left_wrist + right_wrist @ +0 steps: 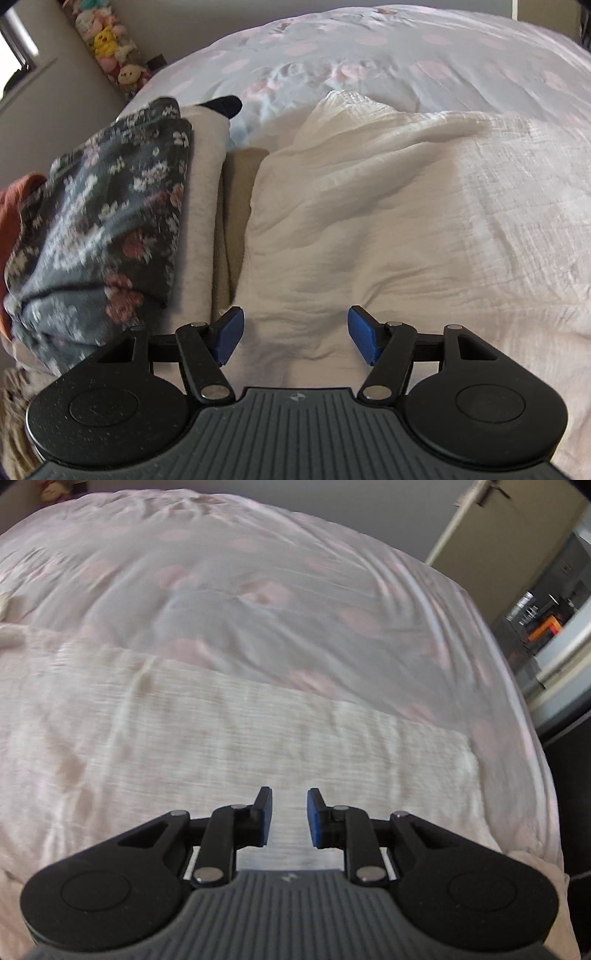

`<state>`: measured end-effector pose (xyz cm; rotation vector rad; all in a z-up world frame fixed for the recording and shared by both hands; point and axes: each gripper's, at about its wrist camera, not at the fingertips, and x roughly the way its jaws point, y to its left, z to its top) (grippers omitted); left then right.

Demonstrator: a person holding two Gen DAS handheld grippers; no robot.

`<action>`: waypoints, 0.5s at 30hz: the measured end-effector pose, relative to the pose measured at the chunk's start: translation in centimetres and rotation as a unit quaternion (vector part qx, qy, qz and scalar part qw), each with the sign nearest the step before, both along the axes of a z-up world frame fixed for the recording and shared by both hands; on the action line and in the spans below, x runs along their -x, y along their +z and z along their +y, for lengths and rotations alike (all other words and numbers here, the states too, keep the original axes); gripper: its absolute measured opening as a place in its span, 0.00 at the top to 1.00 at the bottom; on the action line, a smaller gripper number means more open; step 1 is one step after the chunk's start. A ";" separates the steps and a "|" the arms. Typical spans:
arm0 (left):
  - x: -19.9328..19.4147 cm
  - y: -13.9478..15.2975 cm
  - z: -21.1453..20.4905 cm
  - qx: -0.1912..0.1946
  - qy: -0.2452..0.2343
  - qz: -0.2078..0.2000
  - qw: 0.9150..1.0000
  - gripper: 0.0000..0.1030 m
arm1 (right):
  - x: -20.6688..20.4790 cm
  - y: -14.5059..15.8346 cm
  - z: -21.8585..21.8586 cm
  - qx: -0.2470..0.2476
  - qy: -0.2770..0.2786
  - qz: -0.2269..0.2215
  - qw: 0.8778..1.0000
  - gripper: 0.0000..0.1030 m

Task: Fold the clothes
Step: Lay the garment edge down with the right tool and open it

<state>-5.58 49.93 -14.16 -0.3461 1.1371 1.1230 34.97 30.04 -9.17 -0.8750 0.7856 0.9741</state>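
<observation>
- We see our left gripper (295, 334) hanging just above a cream crinkled garment (369, 221) that lies spread across the near part of the bed (369, 55); its blue-padded fingers (229, 338) stand wide apart with nothing between them.
- Our right gripper (289, 818) hovers over the same cream garment (221, 738), fingers (316, 821) parted by a narrower gap and also holding nothing.
- In the right wrist view the garment lies flat as a broad band, its far edge running straight across the bedspread (258, 590) and its right end stopping short of the bed's right side.
- In the left wrist view the garment's left edge is bunched and raised into a fold with a peak at the far end.
- Just left of that edge stands a pile of folded clothes: a tan piece (236, 206) beside the garment, a pale grey piece (201, 206) next to it, and a dark floral garment (99, 221) draped on top.
- A black tip (225, 105) pokes out at the far end of the pile; we cannot tell what it belongs to.
- An orange cloth (14, 210) is cut off at the left border of the frame.
- A row of plush toys (107, 48) lines the wall at far left.
- At far right in the right wrist view, a doorway opens onto shelves with small items (543, 624), too small to identify.
- Both views are blurred by motion, so the pink pattern on the bedspread is smeared.
</observation>
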 end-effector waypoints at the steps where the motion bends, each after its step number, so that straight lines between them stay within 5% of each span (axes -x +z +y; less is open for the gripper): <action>1: -0.3 -0.1 0.2 -0.004 -0.009 0.019 1.000 0.40 | 1.6 0.1 1.3 0.003 0.022 0.006 1.000 0.74; 7: 0.8 -3.0 -0.1 0.012 -0.054 0.079 0.995 0.41 | 11.9 1.8 8.2 0.044 0.199 0.014 0.979 0.70; 15: 3.0 -3.9 0.5 0.056 -0.096 0.021 0.994 0.41 | 20.7 1.6 17.6 0.062 0.328 0.005 0.942 0.69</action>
